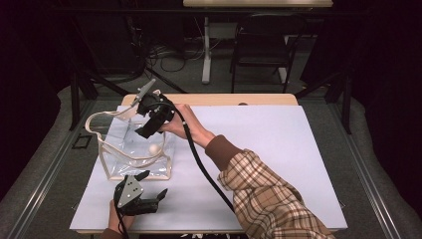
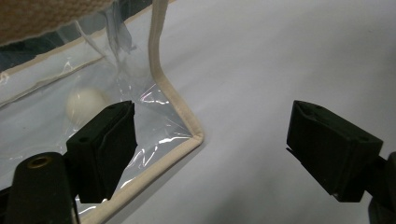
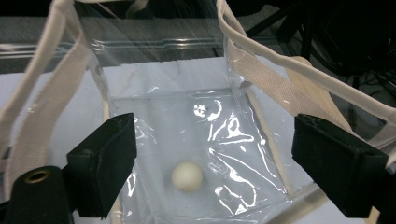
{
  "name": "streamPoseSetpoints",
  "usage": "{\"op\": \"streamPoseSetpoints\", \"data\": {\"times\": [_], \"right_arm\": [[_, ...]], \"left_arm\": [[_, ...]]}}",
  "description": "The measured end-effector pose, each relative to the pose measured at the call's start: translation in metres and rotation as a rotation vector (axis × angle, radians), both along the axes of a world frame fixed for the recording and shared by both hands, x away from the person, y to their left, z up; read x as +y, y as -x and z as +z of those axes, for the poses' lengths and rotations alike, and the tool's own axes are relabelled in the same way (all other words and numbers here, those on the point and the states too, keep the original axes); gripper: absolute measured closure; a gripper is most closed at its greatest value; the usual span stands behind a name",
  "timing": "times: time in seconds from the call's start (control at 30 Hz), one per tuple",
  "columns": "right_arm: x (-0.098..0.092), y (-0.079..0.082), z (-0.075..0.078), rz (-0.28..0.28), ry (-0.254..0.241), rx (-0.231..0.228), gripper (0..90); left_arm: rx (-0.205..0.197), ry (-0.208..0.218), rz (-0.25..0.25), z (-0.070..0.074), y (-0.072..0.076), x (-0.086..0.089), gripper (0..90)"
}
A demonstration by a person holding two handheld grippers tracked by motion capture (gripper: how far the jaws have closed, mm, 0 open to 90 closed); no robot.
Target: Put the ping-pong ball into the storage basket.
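Clear crinkled plastic bag [image 3: 224,135], beige woven trim, smooth round white ball [image 3: 187,176] inside.

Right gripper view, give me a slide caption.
Open right gripper poised over a clear bag with a white ball inside.

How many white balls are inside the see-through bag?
1. The white ball lies on the bottom of the clear bag, under the open right gripper and beside the bag corner near the left gripper.

The bag [image 3: 187,116] is clear, glossy, crinkled plastic edged with rough woven cloth tape. The ball [image 3: 187,176] at its 6 o'clock looks smooth, matt. The table cover [image 1: 259,149] is matt.
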State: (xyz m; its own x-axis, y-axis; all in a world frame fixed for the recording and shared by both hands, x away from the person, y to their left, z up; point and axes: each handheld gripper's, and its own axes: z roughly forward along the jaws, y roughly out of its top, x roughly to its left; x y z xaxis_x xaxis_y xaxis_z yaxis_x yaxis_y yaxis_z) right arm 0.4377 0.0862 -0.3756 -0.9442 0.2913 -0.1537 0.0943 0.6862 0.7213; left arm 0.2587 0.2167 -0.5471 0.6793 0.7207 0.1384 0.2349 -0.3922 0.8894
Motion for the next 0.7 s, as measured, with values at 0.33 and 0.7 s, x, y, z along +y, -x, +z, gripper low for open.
{"op": "streamPoseSetpoints", "data": {"times": [0.33, 0.7], "right_arm": [[-0.029, 0.008, 0.013, 0.019, -0.054, -0.008, 4.5], [-0.06, 0.01, 0.014, -0.016, -0.066, -0.018, 0.6]], "left_arm": [[0.001, -0.003, -0.002, 0.0, 0.0, 0.0, 16.1], [0.0, -0.003, -0.002, 0.0, 0.0, -0.001, 16.1]]}}
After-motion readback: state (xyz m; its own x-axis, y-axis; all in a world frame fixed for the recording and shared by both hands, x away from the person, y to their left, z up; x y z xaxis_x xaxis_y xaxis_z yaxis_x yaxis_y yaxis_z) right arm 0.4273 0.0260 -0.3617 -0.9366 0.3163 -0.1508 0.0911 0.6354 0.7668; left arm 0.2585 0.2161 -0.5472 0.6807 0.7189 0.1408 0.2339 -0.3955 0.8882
